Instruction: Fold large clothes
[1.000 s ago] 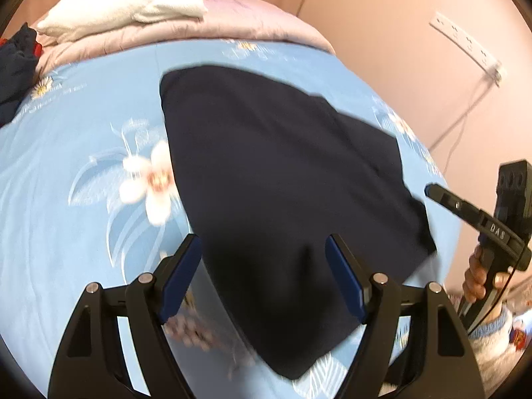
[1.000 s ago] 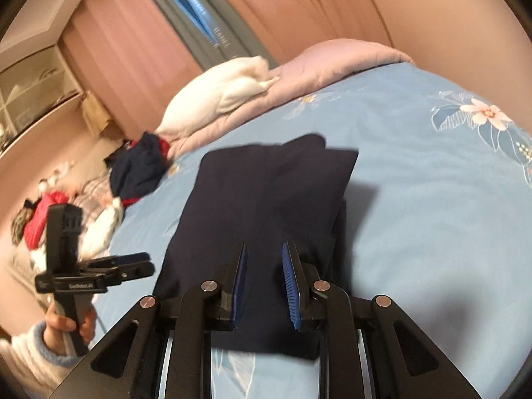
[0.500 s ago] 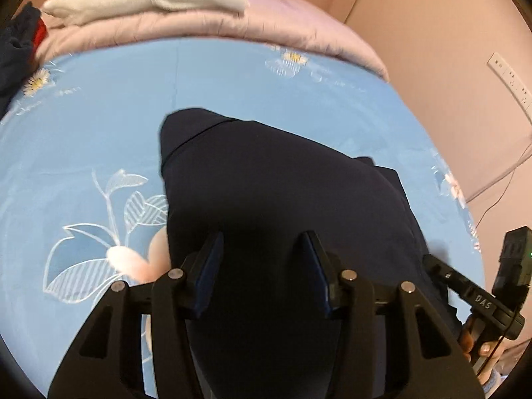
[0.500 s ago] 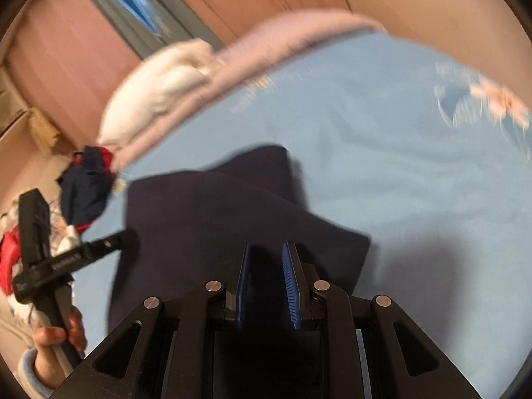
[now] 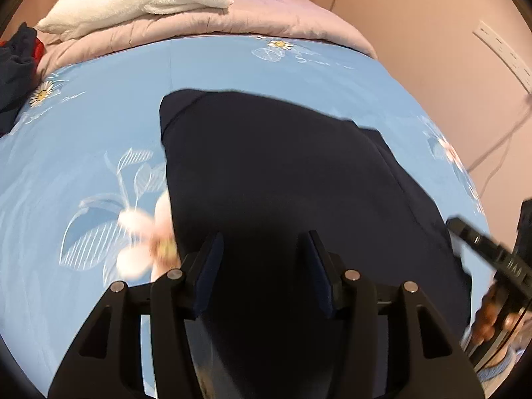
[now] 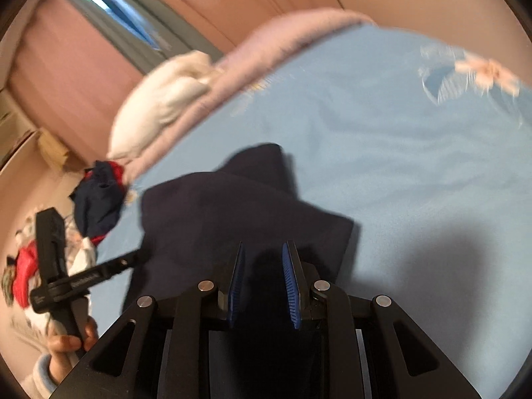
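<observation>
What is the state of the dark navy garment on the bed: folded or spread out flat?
Folded. The dark navy garment shows doubled layers, with an under-layer's edge sticking out on its right, on the blue floral bedsheet.

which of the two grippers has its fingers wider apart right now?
The left gripper: its fingers straddle a broad band of the dark navy garment. The right gripper shows only a narrow gap between its blue pads, over the same garment's near edge.

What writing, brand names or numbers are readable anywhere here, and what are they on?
"DAS": white lettering on the right tongs, blurred, so uncertain.
White label on the left tongs: too blurred to read.
Script beside the daisies on the bedsheet: too small to read.
</observation>
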